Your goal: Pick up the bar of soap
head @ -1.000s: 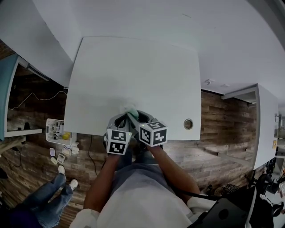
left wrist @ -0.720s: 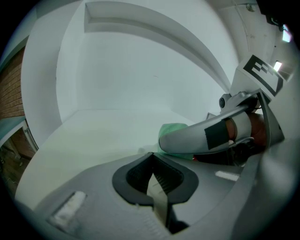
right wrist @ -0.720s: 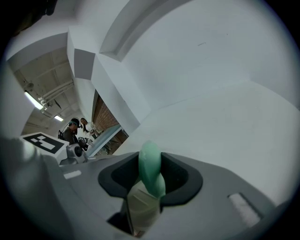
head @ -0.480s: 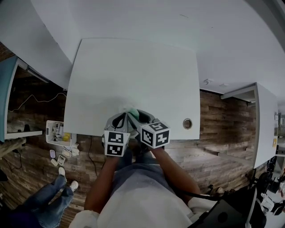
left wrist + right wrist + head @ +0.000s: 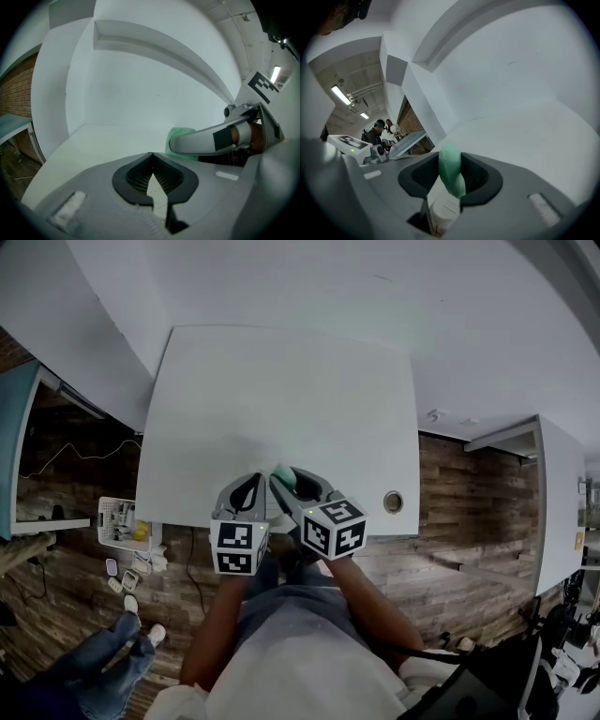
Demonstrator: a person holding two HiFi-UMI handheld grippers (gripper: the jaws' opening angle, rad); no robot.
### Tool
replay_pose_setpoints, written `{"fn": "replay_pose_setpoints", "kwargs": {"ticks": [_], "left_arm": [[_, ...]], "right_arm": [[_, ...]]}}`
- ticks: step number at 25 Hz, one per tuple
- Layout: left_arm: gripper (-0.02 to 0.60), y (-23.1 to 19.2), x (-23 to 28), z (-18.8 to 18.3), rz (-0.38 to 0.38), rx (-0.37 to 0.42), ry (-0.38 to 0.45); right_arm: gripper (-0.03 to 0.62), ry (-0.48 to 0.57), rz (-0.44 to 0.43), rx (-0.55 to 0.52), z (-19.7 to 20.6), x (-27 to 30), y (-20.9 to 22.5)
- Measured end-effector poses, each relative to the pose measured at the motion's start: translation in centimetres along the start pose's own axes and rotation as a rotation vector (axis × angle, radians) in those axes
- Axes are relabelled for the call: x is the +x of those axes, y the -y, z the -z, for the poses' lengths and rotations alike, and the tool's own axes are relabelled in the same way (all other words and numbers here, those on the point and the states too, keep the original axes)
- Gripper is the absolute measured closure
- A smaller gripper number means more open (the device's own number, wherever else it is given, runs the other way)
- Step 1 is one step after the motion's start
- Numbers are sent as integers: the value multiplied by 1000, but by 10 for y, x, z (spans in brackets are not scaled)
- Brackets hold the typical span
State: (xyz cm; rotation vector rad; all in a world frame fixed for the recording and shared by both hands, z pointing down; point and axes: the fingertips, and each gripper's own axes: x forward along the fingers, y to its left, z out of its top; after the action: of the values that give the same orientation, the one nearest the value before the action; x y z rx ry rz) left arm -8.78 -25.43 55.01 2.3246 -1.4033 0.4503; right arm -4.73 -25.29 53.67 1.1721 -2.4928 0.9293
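The right gripper (image 5: 451,180) pinches the green bar of soap (image 5: 450,161) by its narrow edge over the white worktop (image 5: 281,390); being slick, it could squirt free. The left gripper (image 5: 151,161) is closed and empty.

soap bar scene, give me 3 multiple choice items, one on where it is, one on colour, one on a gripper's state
1. Where is the soap?
A. lying on the table
B. between the right gripper's jaws
C. on the floor

2. What colour is the soap?
A. yellow
B. white
C. green

3. What state is the left gripper in?
A. shut, with nothing in it
B. wide open
C. shut on the soap

Key:
1 B: the right gripper view shows the bar clamped between its pads.
2 C: it shows pale green in both gripper views.
3 A: the left gripper view shows the jaw tips meeting with nothing between them.
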Motion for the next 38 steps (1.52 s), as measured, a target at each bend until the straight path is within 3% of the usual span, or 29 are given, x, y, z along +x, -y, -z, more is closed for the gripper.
{"fn": "replay_pose_setpoints", "kwargs": {"ticks": [18,38], "left_arm": [[580,15,-39,-67,16,6,170],[580,25,-63,-120,56,35,258]], "right_arm": [[459,84,-5,-105,-44,-36,-28],[459,177,12,-189,-94,-72,-53]]}}
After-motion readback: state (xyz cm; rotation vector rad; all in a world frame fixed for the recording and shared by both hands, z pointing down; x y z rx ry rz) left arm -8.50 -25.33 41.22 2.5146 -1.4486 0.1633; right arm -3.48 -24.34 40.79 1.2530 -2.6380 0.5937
